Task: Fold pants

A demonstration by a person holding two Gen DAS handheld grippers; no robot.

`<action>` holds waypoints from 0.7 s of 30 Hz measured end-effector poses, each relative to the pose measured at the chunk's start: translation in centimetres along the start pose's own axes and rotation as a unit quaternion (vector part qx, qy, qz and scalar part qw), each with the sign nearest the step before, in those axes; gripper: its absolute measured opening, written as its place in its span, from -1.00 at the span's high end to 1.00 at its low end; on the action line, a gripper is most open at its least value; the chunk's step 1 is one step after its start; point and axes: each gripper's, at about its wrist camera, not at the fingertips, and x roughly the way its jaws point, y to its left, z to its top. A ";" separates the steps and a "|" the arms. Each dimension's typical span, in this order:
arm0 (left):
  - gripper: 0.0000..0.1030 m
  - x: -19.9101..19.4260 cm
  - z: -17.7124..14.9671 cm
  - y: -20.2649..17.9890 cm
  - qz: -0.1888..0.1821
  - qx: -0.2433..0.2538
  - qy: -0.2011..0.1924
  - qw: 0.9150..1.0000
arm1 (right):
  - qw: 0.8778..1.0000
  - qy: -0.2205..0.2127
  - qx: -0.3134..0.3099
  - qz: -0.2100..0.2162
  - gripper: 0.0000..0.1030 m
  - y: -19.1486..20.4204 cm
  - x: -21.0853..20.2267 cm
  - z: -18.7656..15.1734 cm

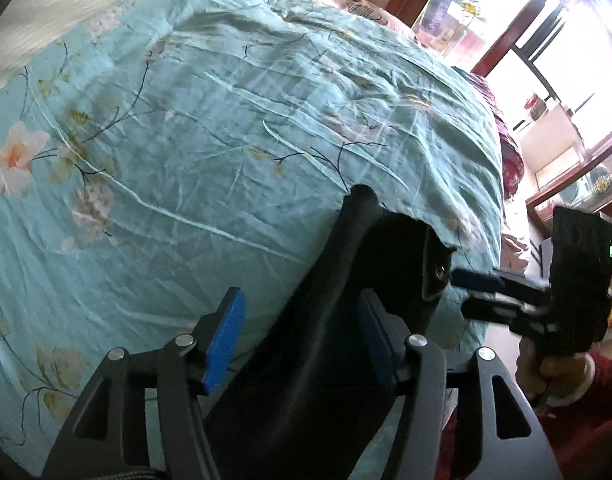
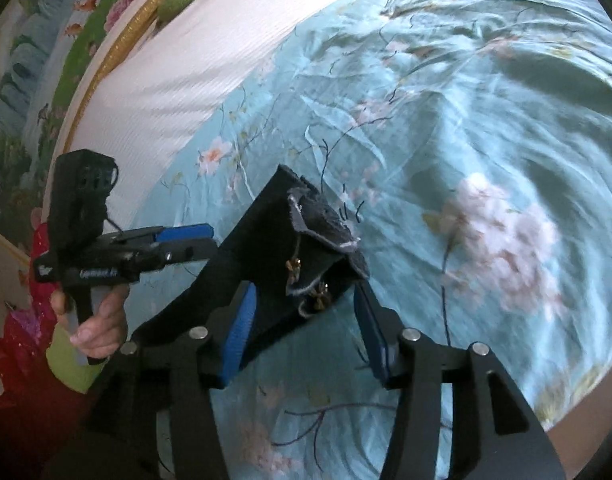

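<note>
Pants, dark, bunched in a long strip on the bed, long axis running forward between the left tongs pads. Waist end with zipper sits between the right tongs, nearer that hand. Both tongs apart, pads not clamping the cloth.

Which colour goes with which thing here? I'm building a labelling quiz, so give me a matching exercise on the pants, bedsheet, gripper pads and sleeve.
Things:
1 pants
2 bedsheet
3 gripper pads
4 sleeve

Colours:
A blue
B red
C black
D teal with flowers

Pairs: 1-C, 2-D, 3-A, 4-B
</note>
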 end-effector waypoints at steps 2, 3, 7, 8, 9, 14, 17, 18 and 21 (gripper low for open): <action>-0.18 1.0 0.6 0.1 -0.006 -0.003 0.010 1.000 | 1.000 0.005 0.004 0.003 -0.02 -0.3 0.4 -0.2; -0.18 1.7 0.8 0.1 -0.012 -0.005 0.018 1.000 | 1.000 0.009 0.007 0.003 -0.02 -0.5 0.7 -0.3; -0.18 3.5 1.3 0.1 -0.034 -0.010 0.036 0.999 | 0.999 0.007 0.031 0.014 -0.02 -0.7 1.9 -0.1; -0.18 3.9 1.5 0.1 -0.037 -0.011 0.040 0.998 | 0.999 0.005 0.032 0.019 -0.02 -0.6 2.3 -0.1; -0.19 4.5 1.7 0.2 -0.040 -0.012 0.046 0.998 | 0.999 0.005 0.032 0.021 -0.02 -0.4 2.6 -0.1; -0.18 5.7 2.5 -0.1 -0.053 -0.009 0.041 0.998 | 1.000 -0.009 0.003 0.009 0.51 0.0 3.8 -0.2; 0.06 6.2 2.6 -0.3 -0.065 -0.003 0.033 0.997 | 0.999 -0.010 0.016 0.030 0.74 -1.1 3.7 -0.2; 0.21 6.5 2.8 -0.6 -0.070 -0.003 0.028 0.997 | 0.999 -0.009 0.007 0.030 0.75 -1.1 3.6 -0.3; 0.77 6.7 3.1 -1.0 -0.108 -0.012 0.019 0.994 | 0.999 -0.009 -0.012 0.030 0.75 -0.8 3.2 -0.4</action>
